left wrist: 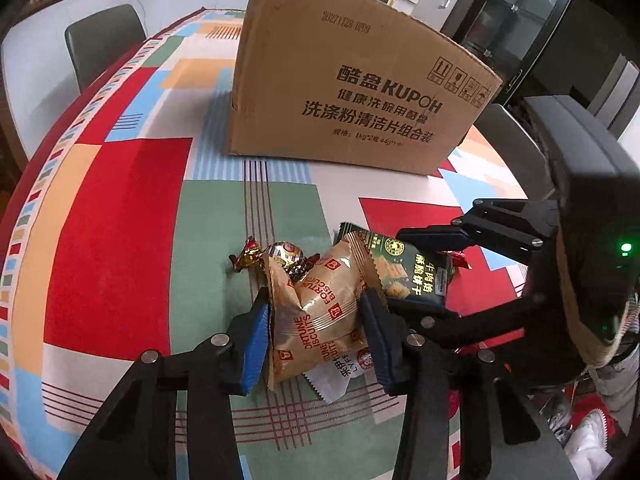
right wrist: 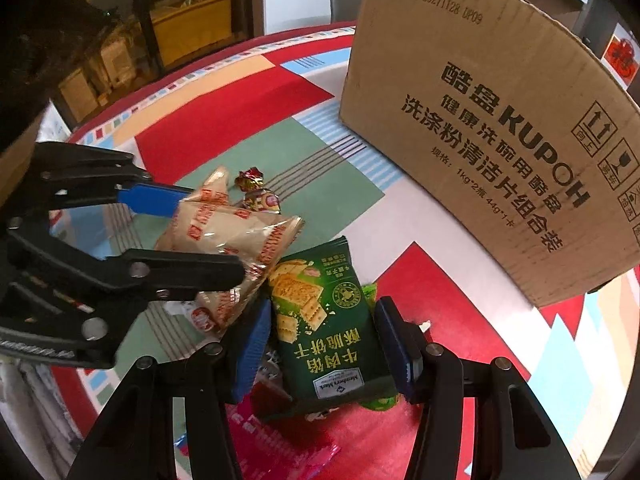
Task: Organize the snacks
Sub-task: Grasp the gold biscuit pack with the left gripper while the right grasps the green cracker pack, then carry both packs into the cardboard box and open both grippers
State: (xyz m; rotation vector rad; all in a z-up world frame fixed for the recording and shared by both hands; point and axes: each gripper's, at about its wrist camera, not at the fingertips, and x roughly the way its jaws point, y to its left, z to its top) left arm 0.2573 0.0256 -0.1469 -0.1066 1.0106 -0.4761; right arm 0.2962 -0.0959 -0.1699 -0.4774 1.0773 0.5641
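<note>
My left gripper has its blue pads on both sides of a tan Fortune Biscuits packet, closed against it; the packet also shows in the right wrist view. My right gripper grips a dark green cracker packet, which shows in the left wrist view too. A gold and red wrapped candy lies just beyond the tan packet. A large brown cardboard box stands behind the snacks.
A colourful patterned tablecloth covers the table. A white sachet lies under the tan packet. Pink and light green packets lie under the green one. A grey chair stands beyond the far edge.
</note>
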